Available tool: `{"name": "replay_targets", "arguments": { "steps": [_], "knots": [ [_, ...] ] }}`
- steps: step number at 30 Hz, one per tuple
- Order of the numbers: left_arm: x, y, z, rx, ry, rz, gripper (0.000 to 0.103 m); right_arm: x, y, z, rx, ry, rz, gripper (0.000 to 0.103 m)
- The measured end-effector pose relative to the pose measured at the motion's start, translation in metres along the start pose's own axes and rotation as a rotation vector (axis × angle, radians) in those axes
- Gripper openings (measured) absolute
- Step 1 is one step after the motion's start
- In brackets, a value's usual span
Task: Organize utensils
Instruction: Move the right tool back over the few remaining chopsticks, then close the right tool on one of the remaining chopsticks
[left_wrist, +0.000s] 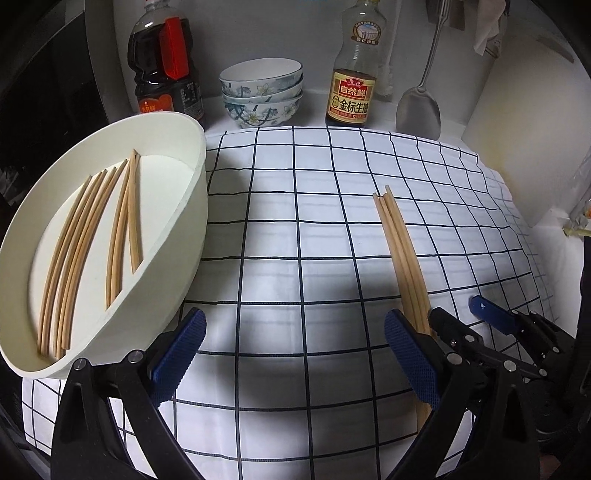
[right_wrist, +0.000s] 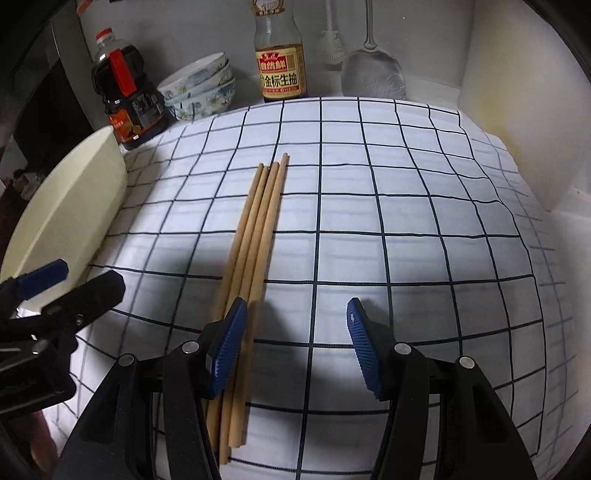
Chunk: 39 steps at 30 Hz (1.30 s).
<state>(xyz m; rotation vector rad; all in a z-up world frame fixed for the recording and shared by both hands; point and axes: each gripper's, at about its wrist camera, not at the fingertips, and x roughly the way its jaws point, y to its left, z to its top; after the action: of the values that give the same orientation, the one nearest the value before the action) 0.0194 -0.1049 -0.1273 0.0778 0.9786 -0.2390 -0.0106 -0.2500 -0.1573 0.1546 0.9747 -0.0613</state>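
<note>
Between your right gripper's (right_wrist: 297, 347) blue pads sits bare cloth: jaws apart, nothing clamped. The loose chopsticks (right_wrist: 255, 236) lie on the checked cloth (right_wrist: 406, 236), w/ the left pad (right_wrist: 227, 350) over their near ends, so the bundle reads as half outside the gap. Shift a bit toward the bundle so all four sticks fall between the pads, then close low near the cloth w/o pinching fabric. Grab nearer mid-length if you can; an end grip will likely let them fan or droop.

Your left gripper (left_wrist: 295, 350) is also apart and empty, hovering over cloth beside the white tray (left_wrist: 173, 258), which already holds sorted chopsticks (left_wrist: 81, 251).

Room: the two tools are close, so mind a bump. Tray wall is tall, so lift clear over its rim before dropping. Cloth centre and right side are open. At the back: soy bottles (right_wrist: 282, 70), stacked bowls (right_wrist: 201, 92), spatula (right_wrist: 371, 70); the stick tips point that way, well short.
</note>
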Motion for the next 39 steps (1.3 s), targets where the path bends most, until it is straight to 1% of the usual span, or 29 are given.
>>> {"name": "replay_targets", "arguments": {
  "steps": [6,9,11,14,16,17,18,19,21,28,32,35,37,39],
  "knots": [
    [0.004,0.002,0.001,-0.018,0.010,-0.007,0.095,0.002,0.002,0.000,-0.033,0.003,-0.024,0.054],
    [0.006,0.001,0.002,-0.018,0.012,-0.010,0.095,0.007,0.009,0.004,-0.075,0.013,-0.053,0.054],
    [0.007,0.000,0.003,-0.015,0.014,-0.009,0.095,0.009,0.010,0.007,-0.080,0.008,-0.048,0.053],
    [0.010,-0.003,0.003,-0.012,0.018,-0.008,0.095,0.009,0.009,0.008,-0.091,-0.006,-0.050,0.043],
    [0.012,-0.005,0.002,-0.010,0.021,-0.012,0.095,0.009,0.007,0.008,-0.094,-0.014,-0.053,0.031],
    [0.013,-0.007,0.002,-0.006,0.021,-0.015,0.095,0.008,0.006,0.008,-0.095,-0.015,-0.052,0.030],
    [0.014,-0.009,0.002,-0.004,0.022,-0.017,0.095,0.008,0.005,0.007,-0.096,-0.017,-0.053,0.026],
    [0.015,-0.011,0.002,0.000,0.024,-0.018,0.095,0.007,0.004,0.007,-0.097,-0.019,-0.059,0.020],
    [0.018,-0.015,0.001,0.008,0.029,-0.022,0.095,0.005,-0.001,0.005,-0.089,-0.021,-0.064,0.015],
    [0.038,-0.028,-0.002,0.010,0.066,-0.038,0.095,-0.005,-0.026,-0.006,-0.026,-0.020,-0.091,0.013],
    [0.043,-0.036,-0.003,0.023,0.064,-0.027,0.095,-0.012,-0.036,-0.015,-0.002,-0.018,-0.099,0.012],
    [0.047,-0.042,-0.004,0.048,0.065,-0.013,0.096,-0.016,-0.040,-0.020,0.004,-0.020,-0.093,0.012],
    [0.048,-0.043,-0.005,0.046,0.063,-0.021,0.096,-0.017,-0.042,-0.021,0.004,-0.022,-0.080,0.013],
    [0.048,-0.043,-0.005,0.051,0.063,-0.013,0.096,-0.017,-0.043,-0.020,0.000,-0.019,-0.073,0.012]
  ]
}}
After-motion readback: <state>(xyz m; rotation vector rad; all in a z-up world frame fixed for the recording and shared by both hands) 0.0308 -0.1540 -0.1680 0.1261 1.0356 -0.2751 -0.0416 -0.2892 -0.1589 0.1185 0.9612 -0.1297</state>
